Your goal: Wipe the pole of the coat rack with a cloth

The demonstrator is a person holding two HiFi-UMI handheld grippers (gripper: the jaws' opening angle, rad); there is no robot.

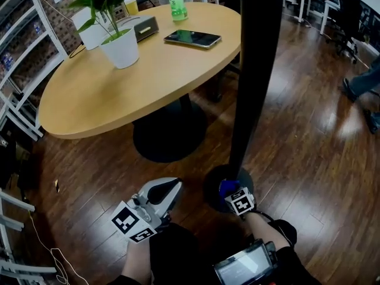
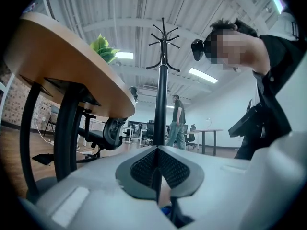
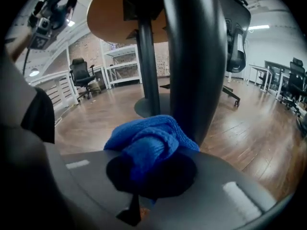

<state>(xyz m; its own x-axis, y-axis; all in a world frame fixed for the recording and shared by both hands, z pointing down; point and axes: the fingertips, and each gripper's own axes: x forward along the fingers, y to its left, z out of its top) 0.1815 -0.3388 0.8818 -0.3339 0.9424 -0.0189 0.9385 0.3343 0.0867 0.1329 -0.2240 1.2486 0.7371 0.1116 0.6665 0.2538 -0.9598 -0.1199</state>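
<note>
- Pole (image 1: 256,58): smooth, matte black, round in section. Long axis is vertical; in the head view it runs from the top edge down to a round black base (image 1: 215,186) on the floor (image 1: 309,159).
- In the left gripper view the pole (image 2: 161,104) stands upright and ends in a crown of thin, upturned hooks (image 2: 163,35).
- Cloth (image 3: 146,145): bright blue with a looped terry texture, bunched into a soft, rounded wad with folds.
- Right gripper (image 1: 237,199): jaws are clamped on the cloth, and the wad bulges out past the tips.
- Cloth position: low on the pole, just above the base. It sits against the pole's near side (image 3: 194,56), and contact looks likely in the right gripper view.
- Left gripper (image 2: 157,150): grey plastic with ribbed dark pads, jaws pressed together with nothing between them. It is held low, left of the base and apart from the pole, pointing up toward it.
- Floor: glossy dark wood planks.
- Table (image 1: 89,105): round, pale wood top on a black pedestal, behind and to the left of the pole.
- On the table: a white pot (image 1: 122,51) with a green plant, a flat dark phone (image 1: 193,38) and a green bottle (image 1: 176,2).
</note>
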